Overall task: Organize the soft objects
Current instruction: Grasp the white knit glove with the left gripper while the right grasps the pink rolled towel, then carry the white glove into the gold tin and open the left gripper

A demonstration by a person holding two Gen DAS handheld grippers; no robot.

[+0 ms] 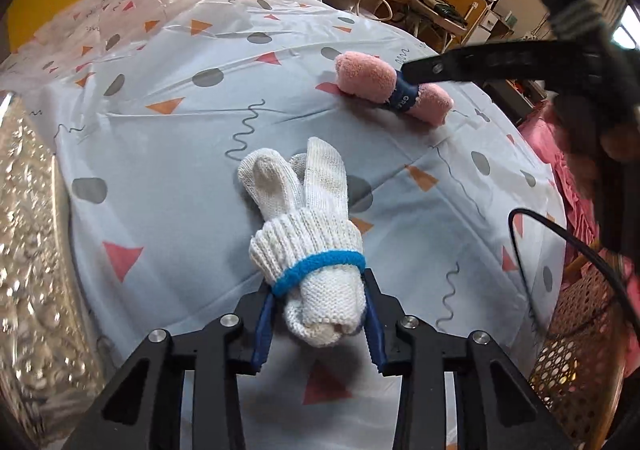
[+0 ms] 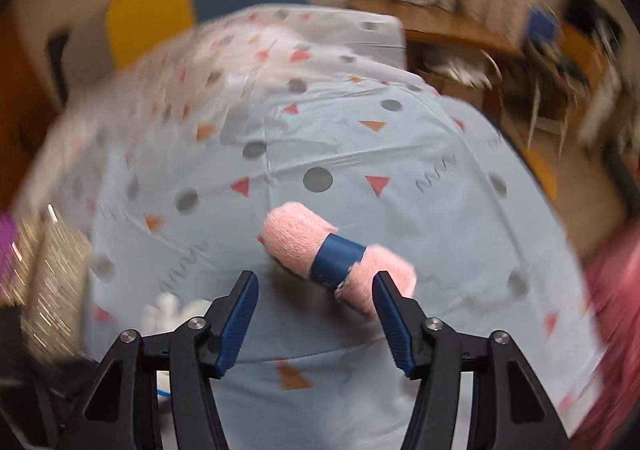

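A rolled white knitted glove (image 1: 316,246) with a blue band lies on the patterned cloth (image 1: 160,177). My left gripper (image 1: 319,282) is shut on its near end, with a blue pad pressed against each side. Further back lies a pink fluffy roll (image 1: 360,75) with a dark blue band around its middle. A finger (image 1: 460,63) of the right gripper reaches in from the right and touches that band. In the blurred right wrist view, my right gripper (image 2: 316,276) stands open just before the pink roll (image 2: 300,238), its right finger overlapping the roll's near end. The glove (image 2: 172,306) shows as a white blur at lower left.
A glittery silver container (image 1: 28,250) stands at the left edge of the table. A woven cane chair (image 1: 580,350) and a black cable (image 1: 560,230) are at the right, beside pink fabric (image 1: 556,153). A cluttered wooden desk (image 1: 440,1) sits behind.
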